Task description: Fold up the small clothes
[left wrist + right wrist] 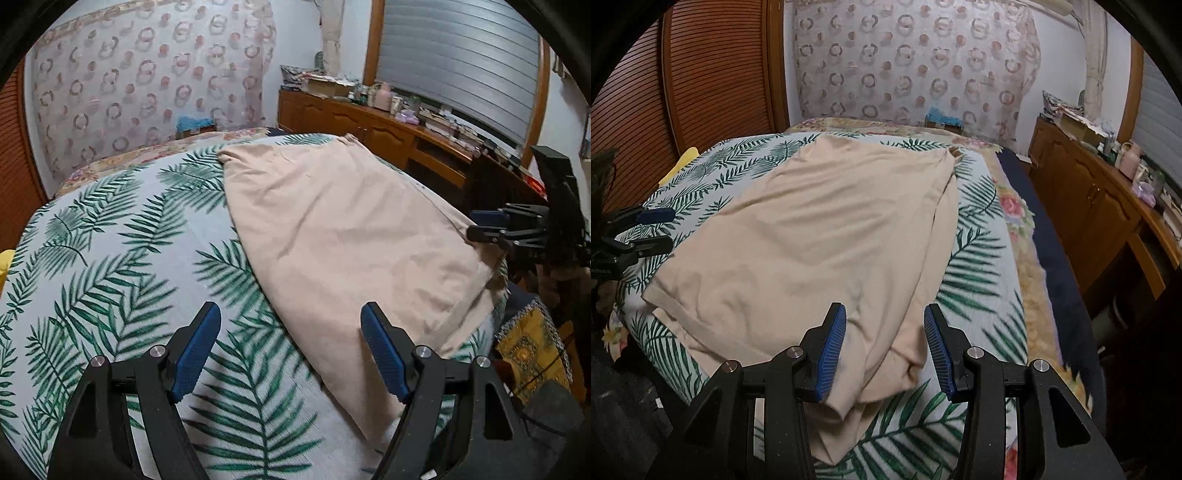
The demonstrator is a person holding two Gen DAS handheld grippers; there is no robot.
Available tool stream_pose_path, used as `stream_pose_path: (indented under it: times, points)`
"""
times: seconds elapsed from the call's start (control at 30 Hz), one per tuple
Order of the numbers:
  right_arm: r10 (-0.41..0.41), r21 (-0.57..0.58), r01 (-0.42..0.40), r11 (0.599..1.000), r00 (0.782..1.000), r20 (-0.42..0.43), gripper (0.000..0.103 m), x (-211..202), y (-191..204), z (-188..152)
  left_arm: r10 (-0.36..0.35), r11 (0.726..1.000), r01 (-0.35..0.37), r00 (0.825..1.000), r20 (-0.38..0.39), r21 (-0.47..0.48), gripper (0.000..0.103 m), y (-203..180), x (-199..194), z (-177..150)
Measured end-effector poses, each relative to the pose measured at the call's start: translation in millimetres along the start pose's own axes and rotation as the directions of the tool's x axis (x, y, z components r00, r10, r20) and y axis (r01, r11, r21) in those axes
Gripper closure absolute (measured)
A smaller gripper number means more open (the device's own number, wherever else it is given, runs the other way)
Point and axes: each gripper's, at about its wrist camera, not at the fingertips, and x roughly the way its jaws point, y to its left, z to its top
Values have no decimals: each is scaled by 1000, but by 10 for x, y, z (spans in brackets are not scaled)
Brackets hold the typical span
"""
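A beige garment (343, 236) lies spread on a bed covered with a leaf-print sheet (122, 258). My left gripper (291, 314) is open and hovers over the garment's near-left edge, with the sheet under its left finger and cloth under its right. My right gripper (884, 310) is open above a bunched, folded-over corner of the garment (820, 236); the cloth lies below and between its blue pads (833, 343), and I see no pinch. Each gripper shows in the other's view: the right gripper (480, 226) at the garment's right edge, the left gripper (663, 229) at its left edge.
A floral blanket (1012, 210) lies under the leaf-print sheet. A wooden sideboard (373, 125) crowded with small items runs along the bed's right side under a shuttered window. A slatted wooden door (713, 85) stands to the left, and a patterned curtain (147, 85) hangs behind the bed.
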Motion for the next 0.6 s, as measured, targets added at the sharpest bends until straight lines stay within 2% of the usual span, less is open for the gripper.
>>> stream_pose_path:
  times: [0.2,0.37,0.6]
  points:
    - [-8,45,9,999,1000,-25,56,-44,-63,-95,-61,998,61,997,-40,19,38,-119,-30,-117]
    - [4,88,2,996,998,-66,40,5,-45,-167,-70,997,72,995,-70,38,41,-189,-30,-199]
    - [83,132,-72,989,993,-81,39,-9,-24,-182,-72,997,75,994,-86,33,47,-184,-37,-274]
